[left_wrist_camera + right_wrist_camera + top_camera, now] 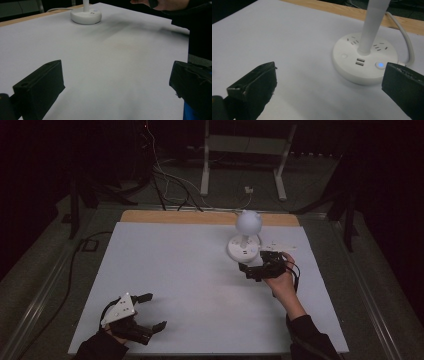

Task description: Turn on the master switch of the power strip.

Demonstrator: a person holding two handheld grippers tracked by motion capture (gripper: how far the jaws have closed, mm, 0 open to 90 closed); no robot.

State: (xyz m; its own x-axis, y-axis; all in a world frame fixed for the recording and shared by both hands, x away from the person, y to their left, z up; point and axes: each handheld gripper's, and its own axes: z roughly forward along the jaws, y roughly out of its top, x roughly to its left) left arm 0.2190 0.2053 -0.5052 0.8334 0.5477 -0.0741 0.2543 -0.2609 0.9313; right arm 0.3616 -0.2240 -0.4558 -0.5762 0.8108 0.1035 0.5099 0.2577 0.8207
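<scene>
left gripper (150,311): near-left corner of the table (175,285), held by the person's left hand (112,332). Jaws spread wide, nothing between them. Grey three-cornered plate on top.
left gripper view: both black jaws stand far apart over bare white tabletop; lamp base (86,16) sits well ahead, the other hand (160,4) at the top right edge.
right gripper (250,265): mid-right of the table, just in front of the lamp base. Held in the right hand (281,281), dark sleeve (309,337) behind it. Jaws wide open, gripping nothing.
right gripper view: jaws far apart, the right jaw overlapping the near edge of the base in the picture; contact can't be confirmed.
lamp base: round white disc flat on the table, right of centre toward the far side. Sockets on top, two USB ports (360,61), blue lit button (380,65), a second unlit round button (343,56).
stem (372,23): white, rises from the middle of the base.
lamp head (248,221): white, rounded, above the base.
cable (405,37): white, leaves the base toward the far wooden edge (210,217).
</scene>
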